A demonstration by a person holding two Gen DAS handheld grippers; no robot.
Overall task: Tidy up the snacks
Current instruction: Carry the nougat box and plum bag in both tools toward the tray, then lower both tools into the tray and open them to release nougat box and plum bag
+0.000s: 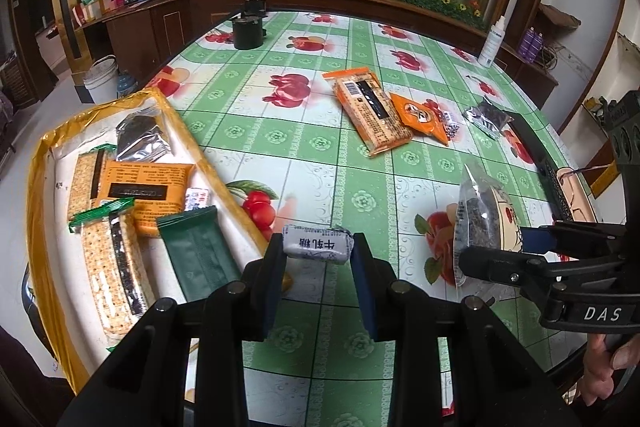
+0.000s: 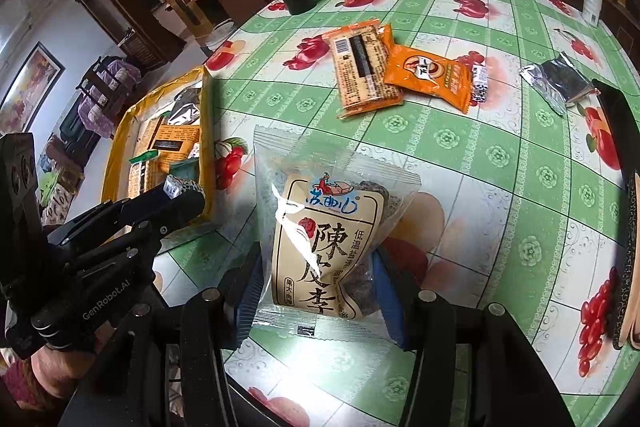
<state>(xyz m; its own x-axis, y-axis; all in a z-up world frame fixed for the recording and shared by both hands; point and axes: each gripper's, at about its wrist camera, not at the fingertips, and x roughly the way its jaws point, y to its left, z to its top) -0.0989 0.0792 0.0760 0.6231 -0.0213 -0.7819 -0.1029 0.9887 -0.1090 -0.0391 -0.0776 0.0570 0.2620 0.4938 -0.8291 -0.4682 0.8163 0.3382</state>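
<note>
My left gripper (image 1: 318,251) is shut on a small white wrapped candy (image 1: 316,247), held above the tablecloth just right of the yellow tray (image 1: 44,163). The tray holds cracker packs, an orange packet, a green packet and a foil pouch. In the right wrist view my right gripper (image 2: 316,279) is shut on a clear dried-plum pouch (image 2: 324,227) that stands upright between the pads. That pouch (image 1: 478,223) and the right gripper show at the right of the left wrist view. An orange cracker pack (image 2: 364,67), an orange packet (image 2: 430,75), a small candy (image 2: 480,83) and a foil pouch (image 2: 560,83) lie on the table.
A green checked fruit-print cloth (image 1: 304,131) covers the table. Dark tins (image 1: 248,31) stand at the far left corner, a white spray bottle (image 1: 493,43) at the far right. A dark-rimmed tray (image 2: 628,227) lies along the right edge. Wooden cabinets ring the table.
</note>
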